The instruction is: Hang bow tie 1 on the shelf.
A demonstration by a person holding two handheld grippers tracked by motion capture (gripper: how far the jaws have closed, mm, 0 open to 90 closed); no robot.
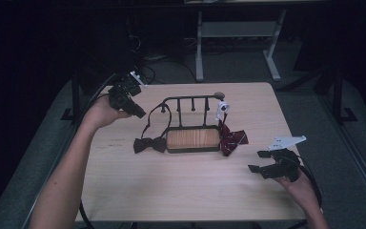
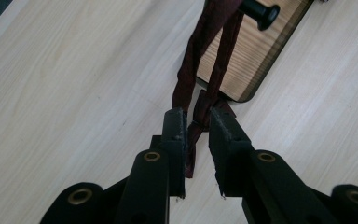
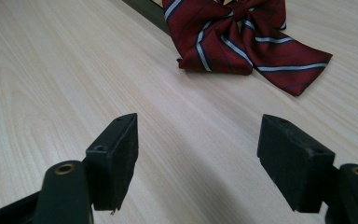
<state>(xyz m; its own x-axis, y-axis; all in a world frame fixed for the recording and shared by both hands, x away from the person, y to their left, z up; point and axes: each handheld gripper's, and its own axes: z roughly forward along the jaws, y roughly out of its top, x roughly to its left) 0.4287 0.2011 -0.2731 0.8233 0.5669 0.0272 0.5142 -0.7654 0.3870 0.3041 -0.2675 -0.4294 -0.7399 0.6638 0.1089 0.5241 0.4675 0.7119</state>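
Observation:
A black rack (image 1: 190, 98) with a wooden base (image 1: 193, 138) stands mid-table. A dark bow tie (image 1: 148, 144) lies left of the base, and its strap (image 2: 189, 70) hangs from a rack peg (image 2: 261, 11). My left gripper (image 1: 139, 113) is up beside that strap at the rack's left end. In the left gripper view the left gripper (image 2: 196, 116) has its jaws a narrow gap apart, the strap running loose between them. A red striped bow tie (image 1: 232, 138) lies right of the base. My right gripper (image 1: 257, 161) hovers open and empty near the table's right front, facing the red striped bow tie (image 3: 242, 37).
A small white fitting (image 1: 223, 107) hangs at the rack's right end. The table's far edge (image 1: 186, 84) lies just behind the rack. Beyond it stand a desk's light metal legs (image 1: 199, 43) on a dark floor. Bare tabletop (image 1: 181, 186) spreads in front of the rack.

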